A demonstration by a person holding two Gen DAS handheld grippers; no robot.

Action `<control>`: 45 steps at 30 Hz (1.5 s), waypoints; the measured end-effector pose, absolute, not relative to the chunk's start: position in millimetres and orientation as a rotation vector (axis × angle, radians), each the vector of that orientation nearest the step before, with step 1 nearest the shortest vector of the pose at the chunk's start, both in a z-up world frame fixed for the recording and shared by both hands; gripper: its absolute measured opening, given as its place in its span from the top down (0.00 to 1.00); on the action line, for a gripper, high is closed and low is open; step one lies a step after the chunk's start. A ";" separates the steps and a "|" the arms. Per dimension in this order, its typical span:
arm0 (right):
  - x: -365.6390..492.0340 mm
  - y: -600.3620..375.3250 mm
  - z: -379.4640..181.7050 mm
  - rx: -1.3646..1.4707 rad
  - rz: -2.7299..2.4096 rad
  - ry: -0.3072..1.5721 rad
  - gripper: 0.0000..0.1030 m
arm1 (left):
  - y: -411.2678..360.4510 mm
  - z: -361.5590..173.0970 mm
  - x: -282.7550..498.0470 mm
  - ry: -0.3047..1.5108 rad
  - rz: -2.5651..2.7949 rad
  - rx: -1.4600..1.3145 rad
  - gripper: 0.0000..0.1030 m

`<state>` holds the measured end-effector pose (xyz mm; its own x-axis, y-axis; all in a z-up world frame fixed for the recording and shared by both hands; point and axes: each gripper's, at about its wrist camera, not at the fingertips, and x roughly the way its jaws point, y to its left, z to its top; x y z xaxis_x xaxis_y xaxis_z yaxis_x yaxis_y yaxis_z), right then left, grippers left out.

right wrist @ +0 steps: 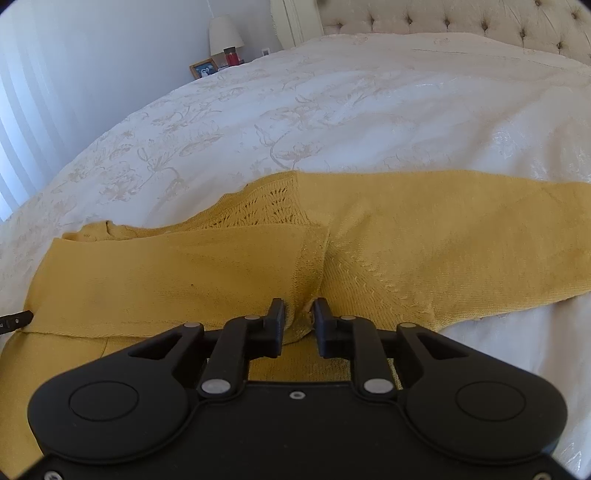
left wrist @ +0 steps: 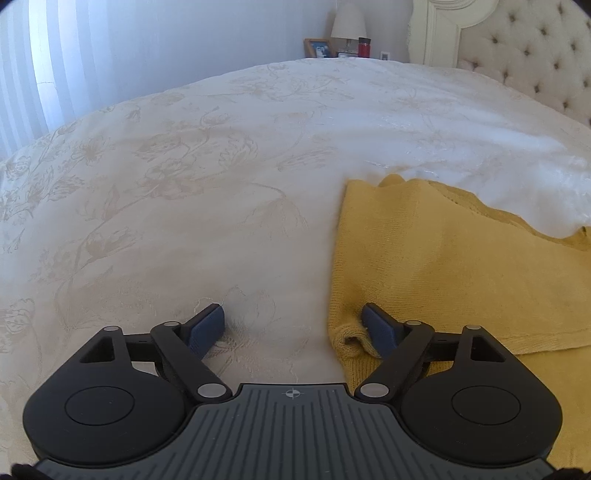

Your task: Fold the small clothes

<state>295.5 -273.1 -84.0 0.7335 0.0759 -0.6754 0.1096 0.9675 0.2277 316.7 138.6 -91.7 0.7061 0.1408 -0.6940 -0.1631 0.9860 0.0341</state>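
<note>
A yellow knitted sweater [right wrist: 406, 236] lies spread on the white floral bedspread [right wrist: 295, 110], with one part folded over its left half. My right gripper [right wrist: 299, 317] is shut on a pinch of the sweater's near edge. In the left wrist view the sweater [left wrist: 443, 266] fills the lower right. My left gripper [left wrist: 293, 325] is open and low over the bed. Its right finger [left wrist: 376, 328] rests on the sweater's rolled left corner; its left finger [left wrist: 207, 326] is over bare bedspread [left wrist: 184, 184]. The left gripper's tip also shows at the left edge of the right wrist view [right wrist: 14, 319].
A tufted headboard [right wrist: 461, 22] stands at the far end of the bed. A nightstand holds a lamp [left wrist: 348, 22], a red cup [left wrist: 364, 47] and a picture frame [left wrist: 317, 48]. White curtains [left wrist: 29, 74] hang at the left.
</note>
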 end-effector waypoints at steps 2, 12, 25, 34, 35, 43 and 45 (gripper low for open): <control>295.5 -272.7 -84.6 0.257 -0.019 0.750 0.73 | 137.9 -82.5 317.8 0.758 0.174 -0.034 0.22; 295.6 -271.5 -89.9 0.260 -0.023 0.744 0.72 | 117.8 -85.1 374.6 0.777 0.152 0.119 0.21; 286.0 -267.9 -99.4 0.255 -0.023 0.660 0.63 | 141.4 -107.7 367.3 0.679 0.208 -0.027 0.07; 272.6 -275.6 -83.5 0.270 0.015 0.583 0.34 | 140.5 -85.9 359.9 0.656 0.207 -0.024 0.14; 270.3 -279.8 -79.7 0.269 0.008 0.570 0.33 | 139.2 -78.4 354.8 0.639 0.211 -0.021 0.14; 260.3 -338.6 -53.8 0.144 -0.123 0.579 0.33 | 94.3 -43.0 302.1 0.567 0.088 -0.007 0.13; 260.0 -357.2 -48.7 0.109 -0.165 0.585 0.33 | 78.6 -47.1 290.0 0.578 0.047 -0.010 0.13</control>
<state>260.0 -357.2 -48.7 0.8211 -0.1236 -0.5573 0.1853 0.9811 0.0554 290.0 78.6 -47.1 0.8366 0.0415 -0.5462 -0.0471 0.9989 0.0038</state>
